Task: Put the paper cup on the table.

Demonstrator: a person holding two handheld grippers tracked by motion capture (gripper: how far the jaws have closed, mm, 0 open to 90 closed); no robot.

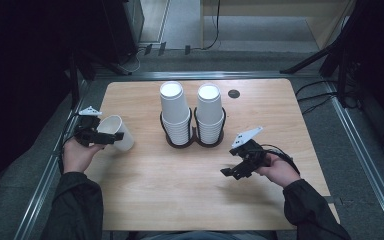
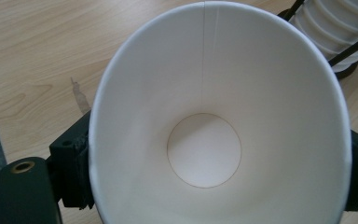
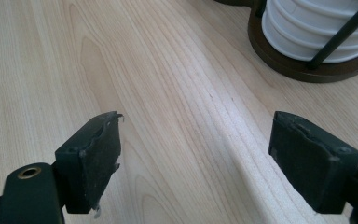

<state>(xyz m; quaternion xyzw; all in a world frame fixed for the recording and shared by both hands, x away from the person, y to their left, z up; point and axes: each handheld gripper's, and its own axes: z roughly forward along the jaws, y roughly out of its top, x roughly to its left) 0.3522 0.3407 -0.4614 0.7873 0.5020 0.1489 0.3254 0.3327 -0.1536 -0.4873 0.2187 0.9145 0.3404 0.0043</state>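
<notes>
- high view: a light wooden table (image 1: 180,190) was seen from above, with two stacks of white paper cups set upside down in a dark double holder (image 1: 194,139) near the middle of its far half. the left stack (image 1: 174,114) and the right stack (image 1: 210,113) stood side by side, just apart. a small dark round grommet (image 1: 234,93) was set into the tabletop beyond the right stack. at the table's left edge the left gripper (image 1: 111,137) was held in the person's left hand (image 1: 80,154), and a single white paper cup (image 1: 116,132) was clamped between its jaws — tipped on its side, mouth turned back toward the hand. the right gripper (image 1: 231,173) was held in the right hand (image 1: 279,170) over bare wood, in front of the holder and to its right, with nothing between its jaws.
- left gripper view: the single cup (image 2: 214,121) was looked into from its open mouth, its round base visible deep inside. the rim was pressed into an oval by the black jaws at either side. part of a stack and its holder wire were seen at the upper right corner.
- right gripper view: the two black jaws were spread wide over bare wood grain — nothing was gripped. the holder's dark base (image 3: 303,67) and the lower cups of a stack (image 3: 317,28) were seen at the upper right.
</notes>
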